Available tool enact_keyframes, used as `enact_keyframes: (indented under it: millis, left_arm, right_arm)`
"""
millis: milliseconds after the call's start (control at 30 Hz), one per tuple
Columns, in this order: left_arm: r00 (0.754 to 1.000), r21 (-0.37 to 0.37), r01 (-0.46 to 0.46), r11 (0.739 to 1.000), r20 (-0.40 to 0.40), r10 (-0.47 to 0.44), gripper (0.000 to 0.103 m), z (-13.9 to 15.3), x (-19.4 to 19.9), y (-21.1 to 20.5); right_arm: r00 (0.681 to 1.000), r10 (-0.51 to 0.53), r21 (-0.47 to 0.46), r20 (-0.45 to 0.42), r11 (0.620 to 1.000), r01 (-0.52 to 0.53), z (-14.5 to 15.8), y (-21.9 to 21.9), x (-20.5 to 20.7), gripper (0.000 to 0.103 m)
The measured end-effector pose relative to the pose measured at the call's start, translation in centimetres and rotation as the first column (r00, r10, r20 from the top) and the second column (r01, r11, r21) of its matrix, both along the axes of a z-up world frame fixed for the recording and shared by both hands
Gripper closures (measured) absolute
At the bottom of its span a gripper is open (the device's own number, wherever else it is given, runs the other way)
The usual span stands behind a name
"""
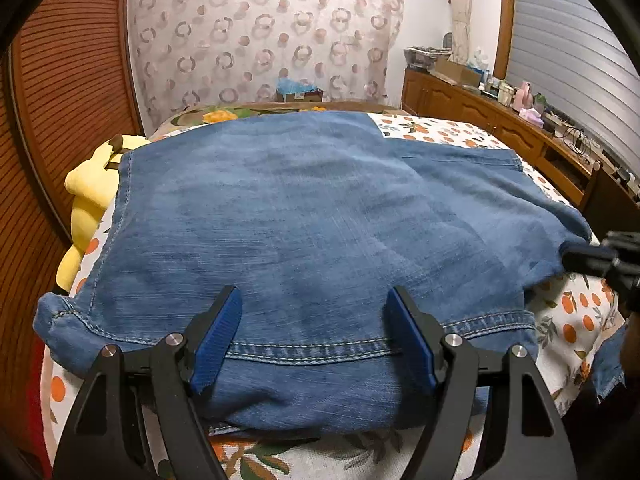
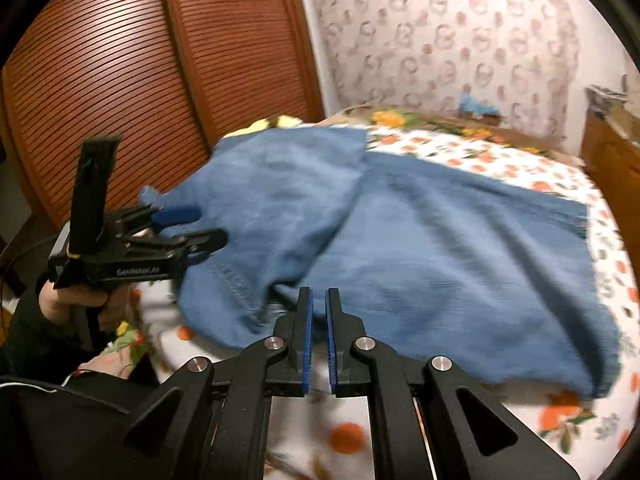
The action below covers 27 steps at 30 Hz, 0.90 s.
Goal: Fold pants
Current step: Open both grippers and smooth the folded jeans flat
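1. The jeans [image 1: 304, 216] covered most of the bedsheet [image 1: 576, 320] before my left gripper [image 1: 314, 304]; its jaws stood wide over the hem.
2. A yellow plush toy [image 1: 86, 196] blocked the far left edge.
3. My right gripper [image 2: 318, 300], nearly closed, had bare sheet below it.
4. The louvred doors [image 2: 120, 80] closed the left side.
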<state>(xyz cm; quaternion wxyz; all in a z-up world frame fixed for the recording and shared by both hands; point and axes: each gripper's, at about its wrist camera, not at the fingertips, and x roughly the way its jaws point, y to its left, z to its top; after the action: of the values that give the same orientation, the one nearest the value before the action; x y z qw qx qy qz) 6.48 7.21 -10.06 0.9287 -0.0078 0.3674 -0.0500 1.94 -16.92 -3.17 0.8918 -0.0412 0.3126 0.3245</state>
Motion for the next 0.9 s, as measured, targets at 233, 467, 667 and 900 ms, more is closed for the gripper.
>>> enact_keyframes:
  millis: [233, 467, 667, 900]
  left_arm:
    - [1.000, -0.012, -0.010, 1.000, 0.003, 0.010, 0.026, -0.1, 0.1, 0.1]
    - [1.000, -0.012, -0.010, 1.000, 0.002, 0.010, 0.026, -0.1, 0.1, 0.0]
    - [1.000, -0.007, -0.010, 1.000, 0.002, 0.010, 0.025, -0.1, 0.2, 0.0]
    - [1.000, -0.008, -0.010, 1.000, 0.002, 0.010, 0.025, -0.1, 0.2, 0.0]
  right_arm:
    - [0.986, -0.162, -0.020, 0.043, 0.986, 0.163, 0.3, -4.1, -0.9, 0.060]
    - [0.955, -0.295, -0.029, 0.022, 0.955, 0.296, -0.8, -7.6, -1.2, 0.057]
    - [0.926, -0.376, -0.024, 0.011, 0.926, 0.377, -0.2, -10.0, -1.9, 0.054]
    - [0.900, -0.435, 0.005, -0.004, 0.900, 0.435, 0.1, -12.3, -1.8, 0.051]
